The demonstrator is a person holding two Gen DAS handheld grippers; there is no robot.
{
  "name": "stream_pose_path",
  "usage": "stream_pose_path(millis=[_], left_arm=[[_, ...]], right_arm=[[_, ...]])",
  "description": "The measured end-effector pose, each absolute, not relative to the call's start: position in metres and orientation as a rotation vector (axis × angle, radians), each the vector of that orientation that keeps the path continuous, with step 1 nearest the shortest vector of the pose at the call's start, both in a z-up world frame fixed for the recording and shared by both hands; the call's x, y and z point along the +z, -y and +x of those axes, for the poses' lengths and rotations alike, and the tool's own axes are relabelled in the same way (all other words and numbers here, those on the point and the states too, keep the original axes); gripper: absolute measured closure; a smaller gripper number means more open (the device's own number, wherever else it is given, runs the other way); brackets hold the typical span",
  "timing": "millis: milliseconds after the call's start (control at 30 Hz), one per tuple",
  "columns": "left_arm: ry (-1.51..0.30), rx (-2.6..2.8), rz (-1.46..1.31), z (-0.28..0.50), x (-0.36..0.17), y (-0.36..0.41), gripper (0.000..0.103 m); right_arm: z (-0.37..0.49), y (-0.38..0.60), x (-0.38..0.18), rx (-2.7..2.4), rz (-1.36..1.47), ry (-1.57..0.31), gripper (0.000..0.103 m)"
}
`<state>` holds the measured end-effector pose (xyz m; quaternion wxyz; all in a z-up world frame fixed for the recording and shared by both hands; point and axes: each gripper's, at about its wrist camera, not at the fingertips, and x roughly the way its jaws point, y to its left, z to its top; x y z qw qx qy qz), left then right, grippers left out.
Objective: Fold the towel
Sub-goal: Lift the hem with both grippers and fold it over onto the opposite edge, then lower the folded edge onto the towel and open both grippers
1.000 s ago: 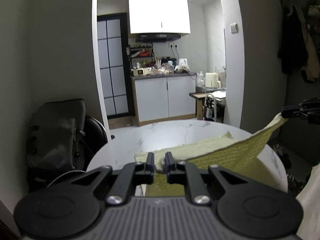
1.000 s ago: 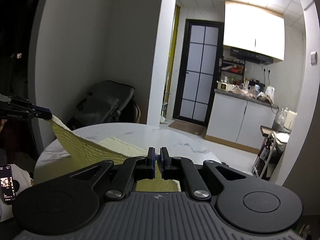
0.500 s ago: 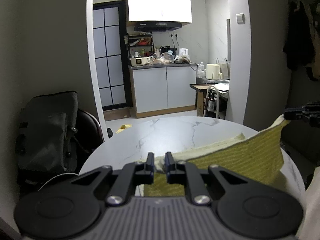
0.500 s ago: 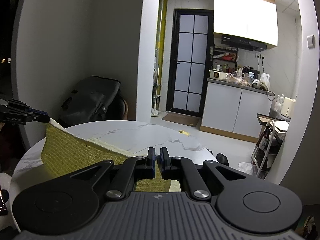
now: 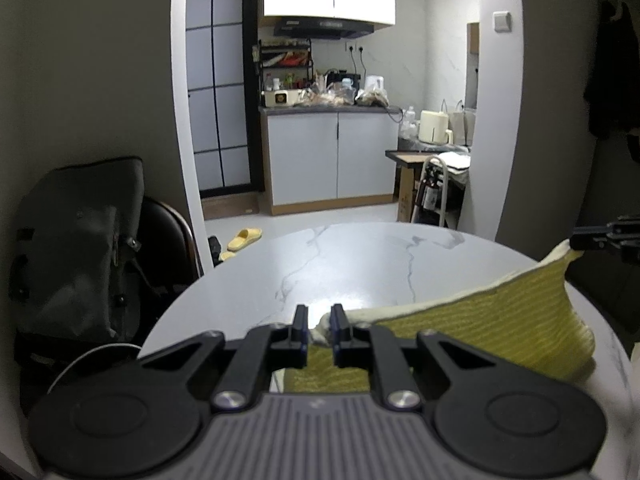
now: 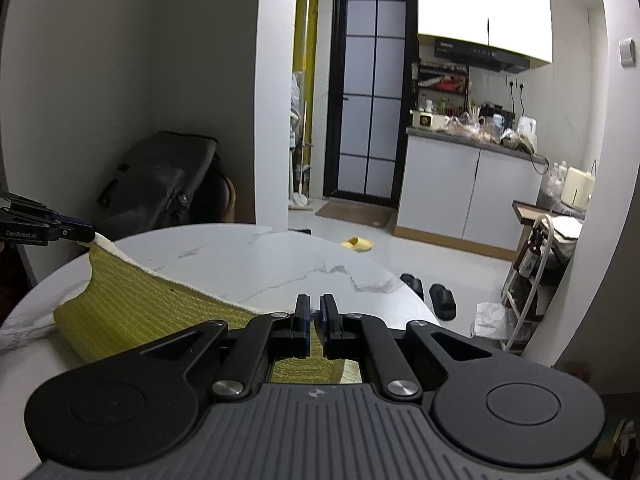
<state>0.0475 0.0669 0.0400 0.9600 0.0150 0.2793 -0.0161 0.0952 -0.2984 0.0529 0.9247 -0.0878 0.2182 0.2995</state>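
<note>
A yellow-green towel (image 5: 480, 328) with a cream edge hangs stretched between my two grippers, above the near part of a round white marble table (image 5: 360, 264). My left gripper (image 5: 319, 322) is shut on one top corner. My right gripper (image 6: 314, 314) is shut on the other top corner, and it shows at the far right of the left wrist view (image 5: 600, 236). The towel (image 6: 132, 308) sags down to the table between the corners. The left gripper shows at the left edge of the right wrist view (image 6: 48, 230).
A dark bag (image 5: 76, 248) rests on a black chair left of the table. Beyond the table is a kitchen with white cabinets (image 5: 332, 160). Yellow slippers (image 5: 244, 238) and black slippers (image 6: 432, 292) lie on the floor. A small rack (image 6: 532, 276) stands at the right.
Both grippers pulled the towel back toward the near table edge, uncovering more marble. The towel now hangs more upright between them. Both stay shut on their corners.
</note>
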Motion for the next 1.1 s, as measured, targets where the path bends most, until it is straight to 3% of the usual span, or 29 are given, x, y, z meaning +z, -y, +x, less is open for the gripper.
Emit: stream_pose_path(millis=[1033, 1100], left_arm=[[-0.723, 0.007, 0.001, 0.118, 0.003, -0.09, 0.091], [-0.736, 0.012, 0.005, 0.12, 0.001, -0.09, 0.085]], right_arm=[[0.171, 0.268, 0.004, 0.598, -0.208, -0.585, 0.097], [0.174, 0.265, 0.001, 0.595, -0.212, -0.591, 0.097]])
